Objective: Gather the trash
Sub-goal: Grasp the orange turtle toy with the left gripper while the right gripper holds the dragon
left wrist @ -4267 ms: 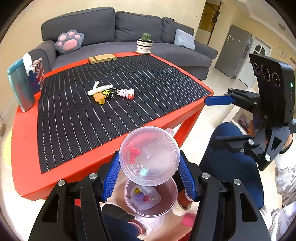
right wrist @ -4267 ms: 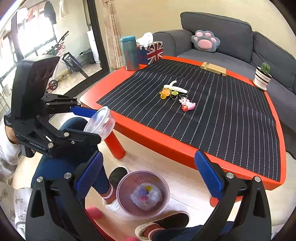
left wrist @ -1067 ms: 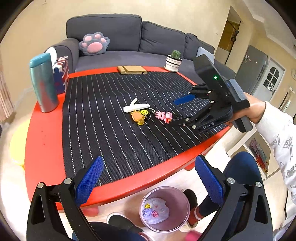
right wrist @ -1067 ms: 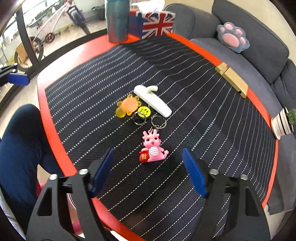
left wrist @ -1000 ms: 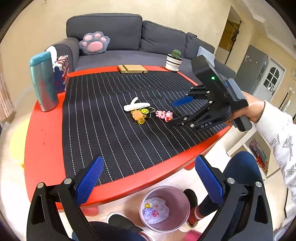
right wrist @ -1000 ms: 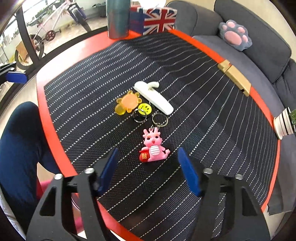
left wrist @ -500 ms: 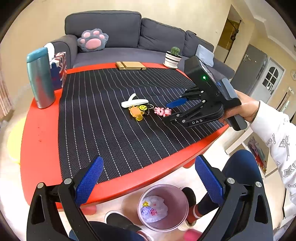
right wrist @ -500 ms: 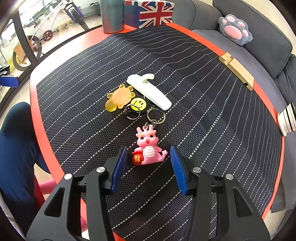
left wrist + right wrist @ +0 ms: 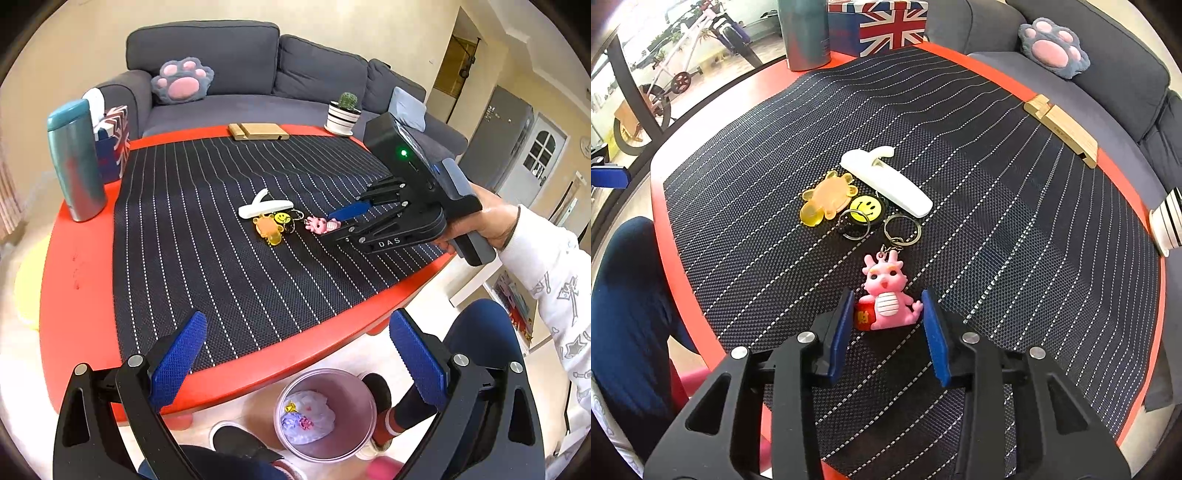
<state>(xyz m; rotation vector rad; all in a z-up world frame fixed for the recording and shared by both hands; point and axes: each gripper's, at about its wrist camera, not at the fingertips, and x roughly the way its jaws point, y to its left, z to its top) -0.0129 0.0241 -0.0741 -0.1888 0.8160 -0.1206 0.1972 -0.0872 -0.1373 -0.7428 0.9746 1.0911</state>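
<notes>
A pink dragon keychain (image 9: 885,298) lies on the striped mat. My right gripper (image 9: 888,323) is low over it, its blue fingers on either side of the dragon's body, narrowly open and nearly touching it. It also shows in the left wrist view (image 9: 334,226), at the dragon (image 9: 320,224). Beyond lie an orange charm (image 9: 827,197), a yellow smiley keychain (image 9: 865,209) and a white plastic hook (image 9: 886,181). My left gripper (image 9: 295,354) is wide open and empty above the table's near edge. A pink trash bin (image 9: 360,397) with wrappers stands on the floor below.
A teal flask (image 9: 75,160) and a Union Jack tissue box (image 9: 112,147) stand at the table's left. A wooden stand (image 9: 258,131) and a potted cactus (image 9: 344,114) are at the far edge. A grey sofa (image 9: 258,81) is behind. The person's legs and shoes flank the bin.
My right gripper has moved down and forward onto the pink dragon and its fingers have narrowed around it. The left gripper stays wide open and has barely shifted.
</notes>
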